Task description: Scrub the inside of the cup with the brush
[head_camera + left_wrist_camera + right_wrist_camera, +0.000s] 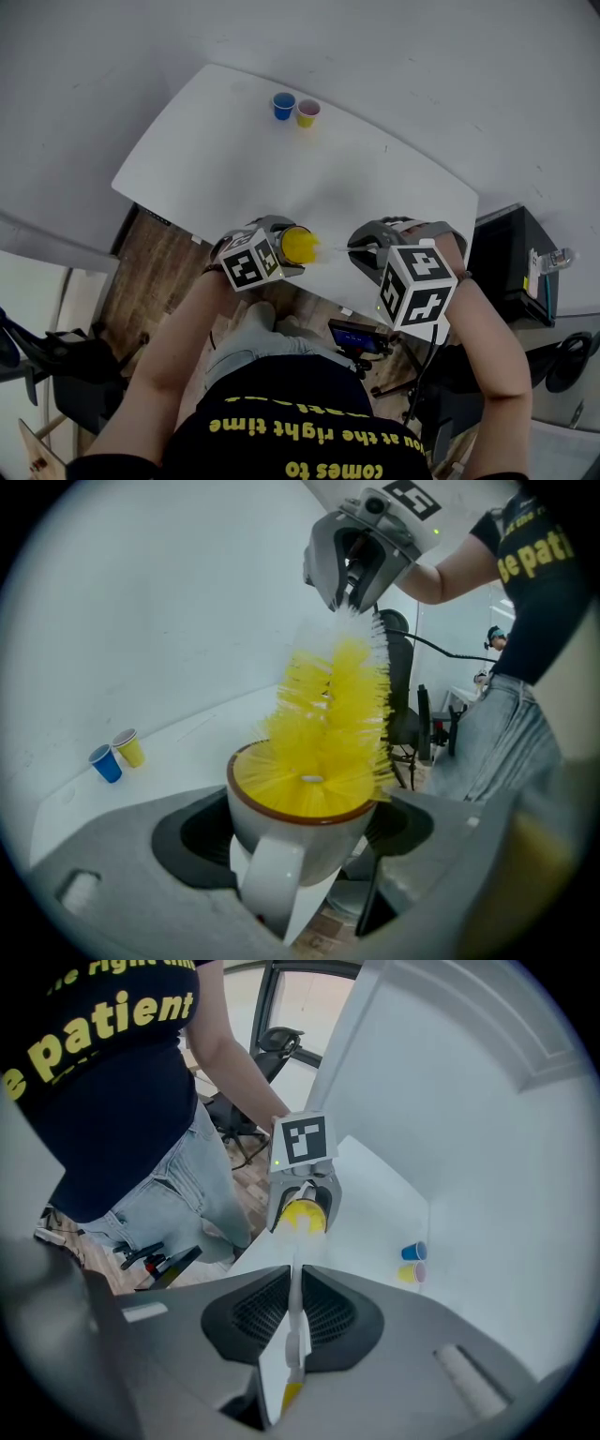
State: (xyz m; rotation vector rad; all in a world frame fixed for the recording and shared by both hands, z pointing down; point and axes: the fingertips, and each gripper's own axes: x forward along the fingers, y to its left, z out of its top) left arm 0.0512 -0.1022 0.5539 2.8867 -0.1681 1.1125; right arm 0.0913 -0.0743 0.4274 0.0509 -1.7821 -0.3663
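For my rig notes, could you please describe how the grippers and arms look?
The left gripper and right gripper are grey moulded shells with dark ribbed pads, each carrying a white cube with black square markers. A black cable trails from the right one. The person wears a dark short-sleeved T-shirt with yellow lettering; forearms are bare.

We read yellow print on the person's dark T-shirt (98,1072). The right gripper view shows "patient" beneath a cut-off "right time". In the head view it appears upside down: "at the right time" and "comes to".
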